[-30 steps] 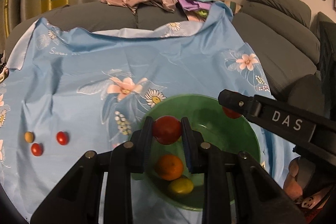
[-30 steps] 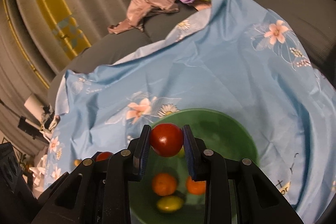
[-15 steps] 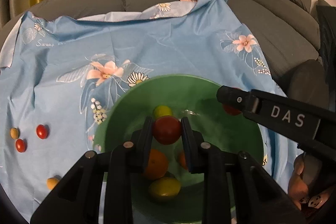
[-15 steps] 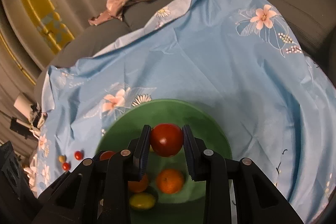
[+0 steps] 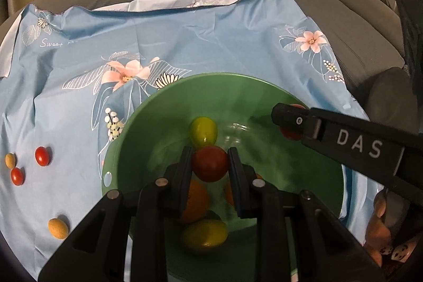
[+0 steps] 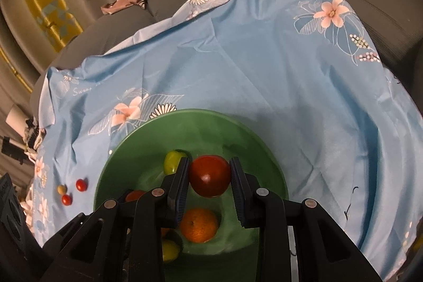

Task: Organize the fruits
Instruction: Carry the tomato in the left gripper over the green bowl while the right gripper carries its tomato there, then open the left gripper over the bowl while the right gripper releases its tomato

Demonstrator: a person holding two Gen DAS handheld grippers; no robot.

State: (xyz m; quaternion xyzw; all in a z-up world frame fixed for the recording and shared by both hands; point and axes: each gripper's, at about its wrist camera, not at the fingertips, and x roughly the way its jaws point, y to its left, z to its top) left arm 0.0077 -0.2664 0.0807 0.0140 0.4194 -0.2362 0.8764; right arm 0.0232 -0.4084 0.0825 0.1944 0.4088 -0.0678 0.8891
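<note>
The left gripper [image 5: 210, 163] is clenched on a red tomato [image 5: 210, 167], pinched between both fingers [image 5: 182, 171] over the green bowl [image 5: 238, 91]. The right gripper [image 6: 209, 176] likewise grips a larger red tomato [image 6: 209, 176] above the same bowl. Inside lie an orange [image 6: 199, 225], a yellow-green fruit [image 5: 203, 131] at 12 o'clock and another [image 5: 205, 234] at 6, perhaps lemons. Small cherry tomatoes [image 5: 42, 155] sit at 9 o'clock on the blue floral cloth [image 5: 211, 38].
</note>
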